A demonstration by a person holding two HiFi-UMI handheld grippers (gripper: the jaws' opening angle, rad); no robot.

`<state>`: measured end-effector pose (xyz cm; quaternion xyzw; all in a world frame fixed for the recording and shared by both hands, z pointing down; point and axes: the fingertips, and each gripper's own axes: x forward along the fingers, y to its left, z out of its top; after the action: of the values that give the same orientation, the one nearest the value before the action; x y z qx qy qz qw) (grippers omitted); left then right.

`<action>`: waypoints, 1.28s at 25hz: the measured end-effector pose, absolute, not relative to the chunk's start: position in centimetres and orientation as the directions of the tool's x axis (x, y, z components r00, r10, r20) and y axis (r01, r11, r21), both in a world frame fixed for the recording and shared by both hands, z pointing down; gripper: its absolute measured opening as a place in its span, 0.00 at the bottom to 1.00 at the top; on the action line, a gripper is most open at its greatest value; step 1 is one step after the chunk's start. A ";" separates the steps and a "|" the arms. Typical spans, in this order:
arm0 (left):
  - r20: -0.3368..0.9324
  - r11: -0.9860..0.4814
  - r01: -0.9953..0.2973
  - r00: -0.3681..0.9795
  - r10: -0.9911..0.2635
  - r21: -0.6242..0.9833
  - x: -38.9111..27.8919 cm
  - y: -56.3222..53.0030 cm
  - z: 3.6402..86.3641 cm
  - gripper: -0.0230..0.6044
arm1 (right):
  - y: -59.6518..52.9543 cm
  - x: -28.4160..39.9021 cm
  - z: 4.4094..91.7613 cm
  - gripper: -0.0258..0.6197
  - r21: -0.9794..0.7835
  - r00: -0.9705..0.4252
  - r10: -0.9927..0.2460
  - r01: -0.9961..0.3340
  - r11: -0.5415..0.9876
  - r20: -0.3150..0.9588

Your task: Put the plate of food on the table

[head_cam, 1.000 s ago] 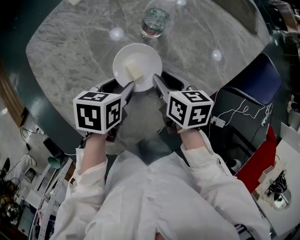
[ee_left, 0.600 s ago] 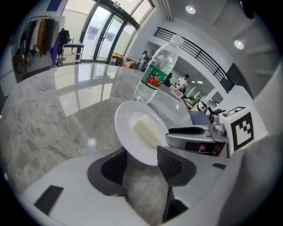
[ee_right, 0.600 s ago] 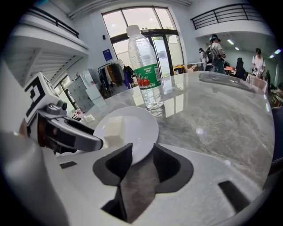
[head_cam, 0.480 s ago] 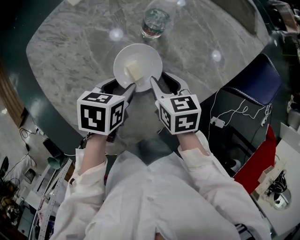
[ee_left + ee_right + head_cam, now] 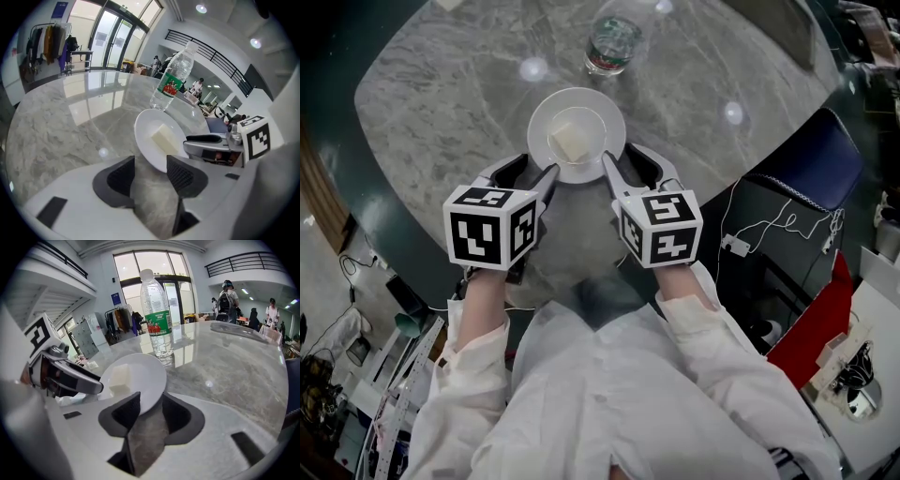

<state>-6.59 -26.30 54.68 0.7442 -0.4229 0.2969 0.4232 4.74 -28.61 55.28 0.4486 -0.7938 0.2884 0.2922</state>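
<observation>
Plate of food (image 5: 577, 134) sat flat on the marble surface (image 5: 441, 112), upper centre of the head view. The pale food block (image 5: 572, 142) lay on it and a water bottle (image 5: 612, 42) stood just beyond, at the top edge.

Left tongs (image 5: 151, 164) were spread wide and had just been opening. The plate's near rim sat in the gap, closer to the right-hand pad, with no pad pressing on it. Right tongs (image 5: 151, 401) were also spread and had just been opening. The rim sat between those jaws too, by the left-hand pad, again not pinched.

My read: the plate was down and the release step was in hand. Next move would be to back both sets of tongs out toward the bottom of the frame, keeping them spread and low. That way neither pad catches the rim and drags or tips the plate.
</observation>
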 end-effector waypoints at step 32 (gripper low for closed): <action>0.636 -0.374 -0.805 0.593 -0.493 0.461 -4.7 -23.9 45.4 0.23 | -26.2 4.0 44.3 0.25 -0.348 -0.598 -0.568 -0.797 0.493 0.565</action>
<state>-4.74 -23.94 45.38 0.8040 -0.4037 0.2012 0.3875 4.05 -26.20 44.28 0.4051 -0.8425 0.2989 0.1917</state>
